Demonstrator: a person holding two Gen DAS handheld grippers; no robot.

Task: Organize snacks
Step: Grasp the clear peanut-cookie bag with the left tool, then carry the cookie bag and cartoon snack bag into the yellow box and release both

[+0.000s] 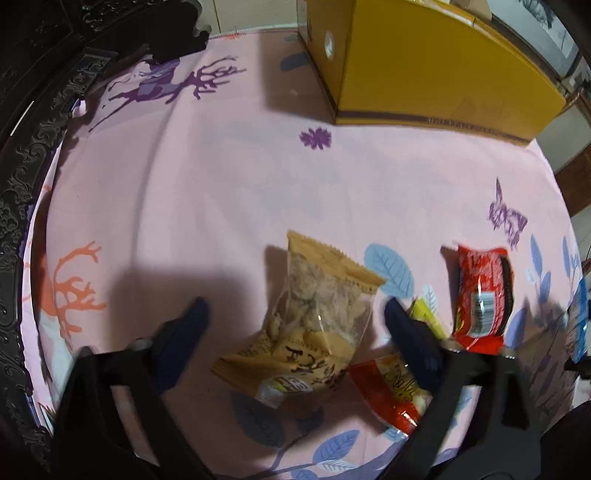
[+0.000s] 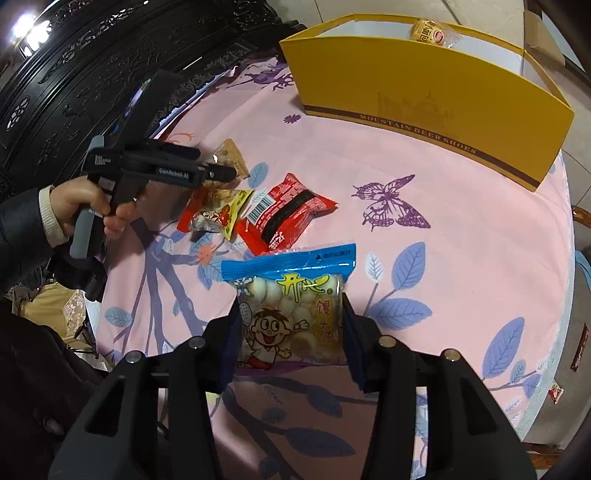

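- Left wrist view: the left gripper [image 1: 295, 317] points down over the tan snack packet [image 1: 314, 325], which lies on the pink printed tablecloth [image 1: 221, 192]. Its jaws stand apart, one on each side of the packet, and the pads do not press it, so this looks like the approach for a pick.
- A red-and-yellow packet [image 1: 388, 391] lies at 5 o'clock from the tan one, partly under the right-hand finger. A red wrapped snack [image 1: 480, 295] lies at 3 o'clock.
- The yellow shoe box [image 1: 424, 70] stands at 1 o'clock, well apart; I judge it is the place where snacks go.
- Right wrist view: the right gripper [image 2: 291, 332] is clamped on the blue-topped bag of small round biscuits [image 2: 291, 295], held by its two sides so it hangs flat.
- The box [image 2: 424, 92] is open, at 1 o'clock, with one packet [image 2: 428, 33] already inside.
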